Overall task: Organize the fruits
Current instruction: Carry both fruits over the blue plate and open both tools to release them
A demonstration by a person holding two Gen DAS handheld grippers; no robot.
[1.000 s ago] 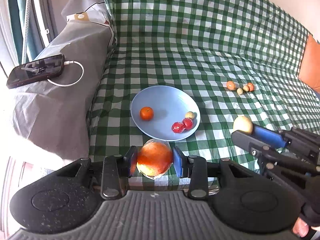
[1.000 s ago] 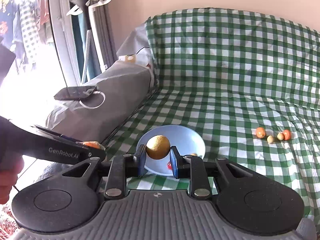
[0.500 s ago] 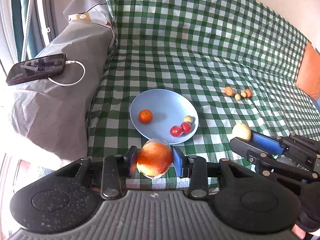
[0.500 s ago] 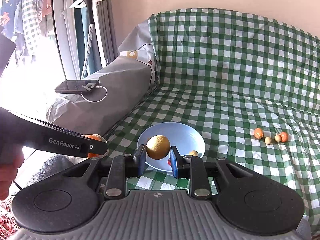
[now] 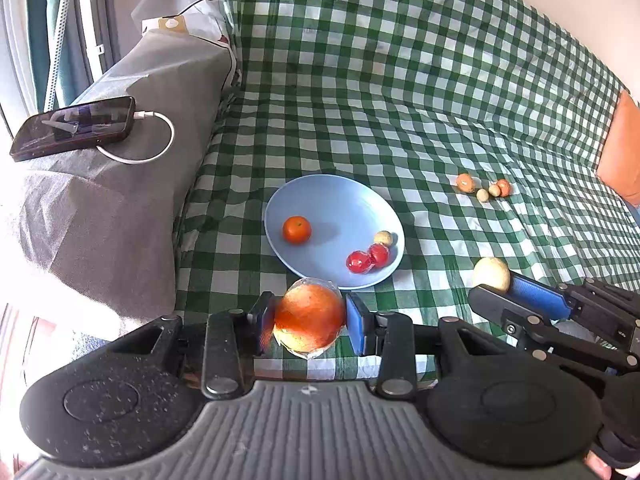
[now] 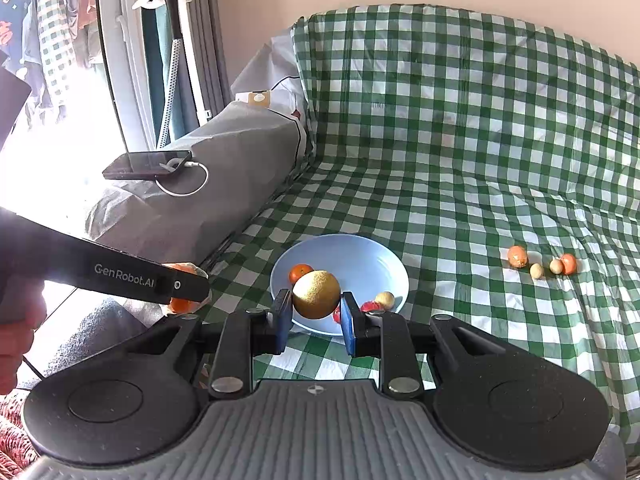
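The left claw (image 5: 310, 324) is clamped on a large orange-red round fruit in clear plastic wrap (image 5: 309, 322), its blue pads pressing both sides; the fruit's underside is hidden behind the claw's black body. The right claw (image 6: 315, 312) is closed tight on a smaller yellow-brown round fruit (image 6: 316, 294), which blocks part of the light blue round plate (image 6: 372, 256) beyond it.

The plate lies on the green-and-white checked cloth covering the sofa seat (image 5: 400, 120). In it sit a small orange tangerine (image 5: 297, 230), two shiny red fruits (image 5: 368, 258) touching each other, and a small beige round fruit (image 5: 383, 238) just beside them. From the right wrist view the red fruits are mostly hidden by the claw's finger, and the tangerine is half covered by the held fruit.

Well apart from the plate, further along the seat, lies a row of four small fruits (image 5: 482, 189): two orange at the ends, two beige between; they are too small to name.

On the grey-covered armrest (image 5: 120, 200) rests a dark smartphone (image 5: 74, 128) with a white cable (image 5: 148, 148) plugged in. An orange cushion (image 5: 622, 148) is cut off at the right edge of the left wrist view. In the right wrist view, a bit of a hand (image 6: 18, 344) shows at the left edge, blurred.
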